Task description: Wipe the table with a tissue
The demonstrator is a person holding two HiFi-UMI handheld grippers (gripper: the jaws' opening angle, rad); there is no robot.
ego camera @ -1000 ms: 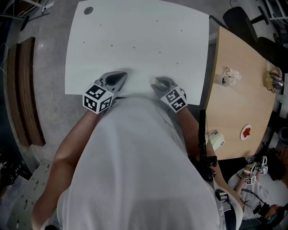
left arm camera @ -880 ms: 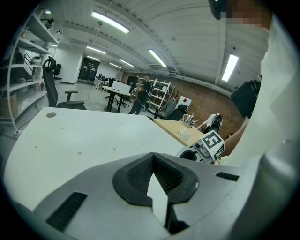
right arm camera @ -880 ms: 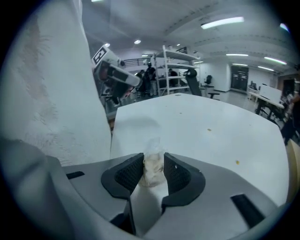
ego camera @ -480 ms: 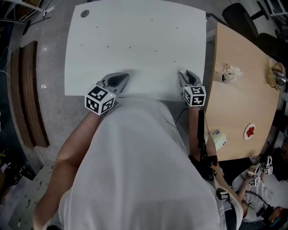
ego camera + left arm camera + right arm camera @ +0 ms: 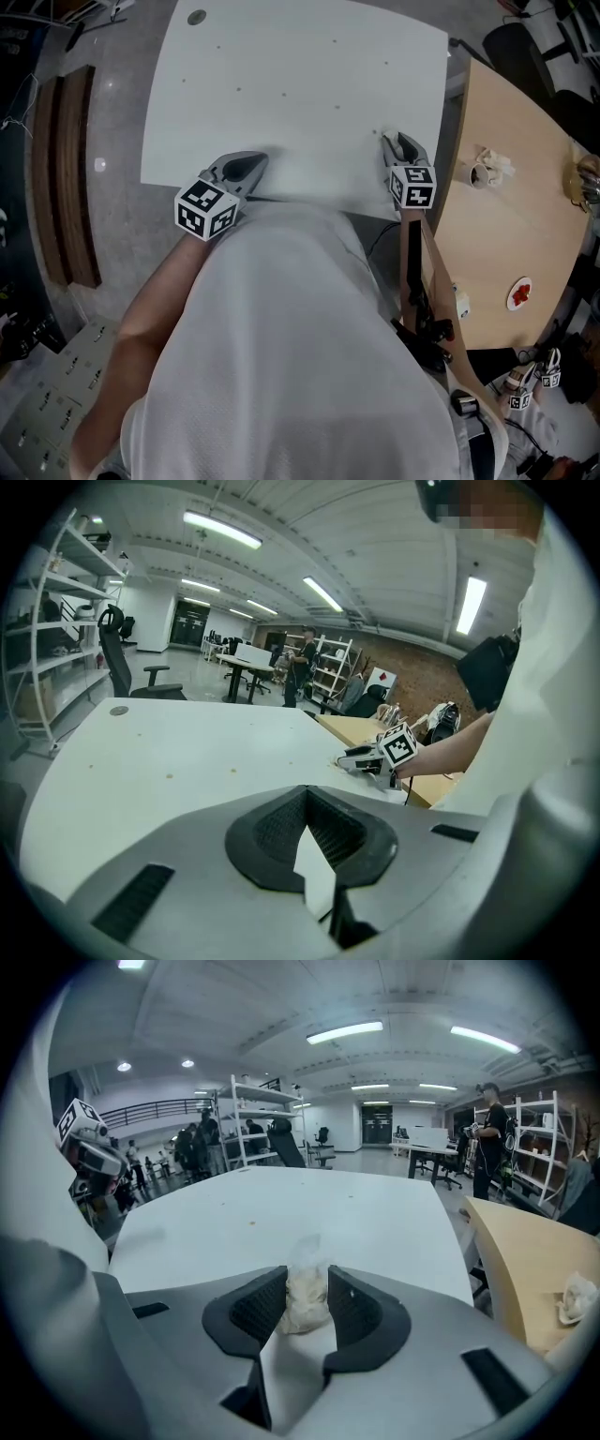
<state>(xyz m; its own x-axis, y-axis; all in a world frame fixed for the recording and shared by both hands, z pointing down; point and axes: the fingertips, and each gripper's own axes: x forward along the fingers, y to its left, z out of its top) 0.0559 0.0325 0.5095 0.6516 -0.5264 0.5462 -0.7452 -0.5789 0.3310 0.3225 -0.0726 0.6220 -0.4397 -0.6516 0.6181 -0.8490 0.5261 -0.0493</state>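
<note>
The white table lies in front of me with a few small specks on it. My right gripper rests at the near right corner, shut on a crumpled white tissue that sits between the dark pads. My left gripper lies at the near edge on the left. Its jaws meet at the tips with nothing between them. From the left gripper view, the right gripper shows low over the table's right edge.
A wooden table adjoins on the right, bearing a cup with crumpled tissue and a small plate with something red. A grey round cap marks the far left corner. A dark wooden board lies on the floor at the left.
The right gripper has slid right along the near edge to the table's right corner and rolled, tissue still in it. The left gripper has stayed put.
</note>
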